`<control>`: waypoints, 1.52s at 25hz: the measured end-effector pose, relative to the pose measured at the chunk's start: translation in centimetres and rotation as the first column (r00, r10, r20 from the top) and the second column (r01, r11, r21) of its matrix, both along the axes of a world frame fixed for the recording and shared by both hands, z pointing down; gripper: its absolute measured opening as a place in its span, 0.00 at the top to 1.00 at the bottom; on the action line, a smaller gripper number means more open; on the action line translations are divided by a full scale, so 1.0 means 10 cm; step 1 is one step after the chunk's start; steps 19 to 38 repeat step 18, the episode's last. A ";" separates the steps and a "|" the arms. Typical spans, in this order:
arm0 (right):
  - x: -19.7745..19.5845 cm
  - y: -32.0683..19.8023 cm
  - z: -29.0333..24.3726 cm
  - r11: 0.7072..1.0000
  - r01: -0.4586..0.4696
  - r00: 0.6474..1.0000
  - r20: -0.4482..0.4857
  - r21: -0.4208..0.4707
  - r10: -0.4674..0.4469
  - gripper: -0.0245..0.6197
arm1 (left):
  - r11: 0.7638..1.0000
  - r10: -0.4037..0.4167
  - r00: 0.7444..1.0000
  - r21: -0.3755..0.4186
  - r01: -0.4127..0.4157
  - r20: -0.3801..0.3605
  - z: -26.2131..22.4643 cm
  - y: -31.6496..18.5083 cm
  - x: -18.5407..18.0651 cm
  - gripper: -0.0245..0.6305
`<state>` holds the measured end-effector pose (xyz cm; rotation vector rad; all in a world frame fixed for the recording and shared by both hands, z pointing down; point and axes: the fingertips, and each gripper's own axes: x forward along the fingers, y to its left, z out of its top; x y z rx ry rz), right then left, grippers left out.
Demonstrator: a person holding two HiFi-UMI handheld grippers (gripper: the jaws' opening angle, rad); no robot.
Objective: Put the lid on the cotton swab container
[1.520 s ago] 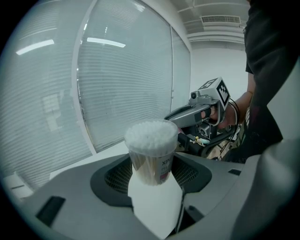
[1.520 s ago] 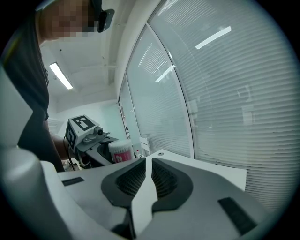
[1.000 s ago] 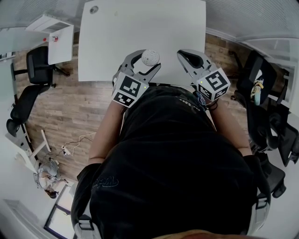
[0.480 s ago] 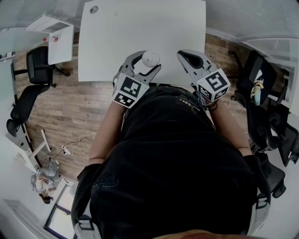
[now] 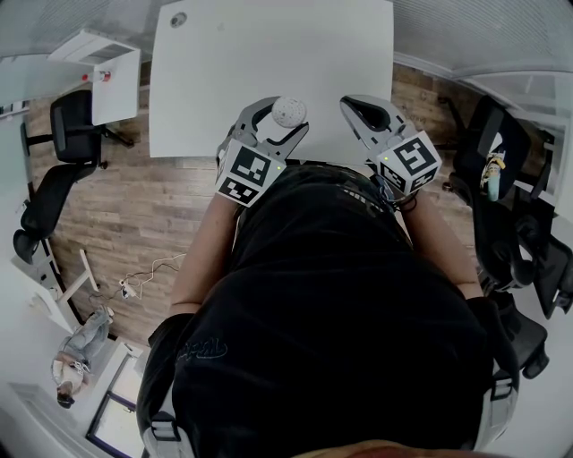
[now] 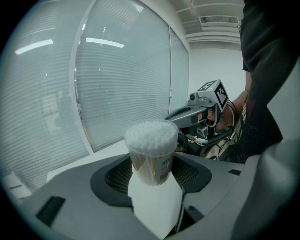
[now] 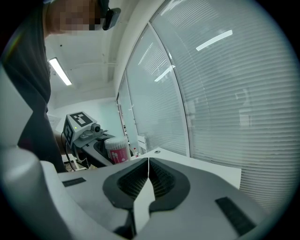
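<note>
The white table (image 5: 269, 54) spreads out in front of me. It carries only a small round fitting (image 5: 180, 18) at its far left corner, so nothing stands between my two hands. Office chairs (image 5: 67, 134) stand off to the sides on the wood floor (image 5: 143, 206), well apart from where I work.

I hold both tools over the table's near edge, close to my body. The left gripper (image 5: 279, 118) tips downward with its jaws set wide around the cotton swab container (image 6: 151, 152), pads pressing its clear sides low down. That grip leaves the open top, packed with white swab heads, upright and free. I judge that is the point, since a lid must come down there.

My right gripper (image 7: 148, 178) sits just beside it, jaws pressed fully together with nothing I can see between them. I find no lid in any view, so I judge it is yet to be fetched.
</note>
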<state>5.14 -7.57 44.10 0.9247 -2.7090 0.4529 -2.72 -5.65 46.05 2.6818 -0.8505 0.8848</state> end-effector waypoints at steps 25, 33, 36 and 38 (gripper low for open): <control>-0.03 0.00 -0.05 1.000 0.010 1.000 0.003 0.009 -0.010 0.92 | 1.000 -0.002 1.000 -0.006 0.002 0.005 0.03 0.00 -0.02 0.55; -0.03 0.00 -0.05 1.000 0.010 1.000 0.003 0.009 -0.010 0.92 | 1.000 -0.002 1.000 -0.006 0.002 0.005 0.03 0.00 -0.02 0.55; -0.03 0.00 -0.05 1.000 0.010 1.000 0.003 0.009 -0.010 0.92 | 1.000 -0.002 1.000 -0.006 0.002 0.005 0.03 0.00 -0.02 0.55; -0.03 0.00 -0.05 1.000 0.010 1.000 0.003 0.009 -0.010 0.92 | 1.000 -0.002 1.000 -0.006 0.002 0.005 0.03 0.00 -0.02 0.55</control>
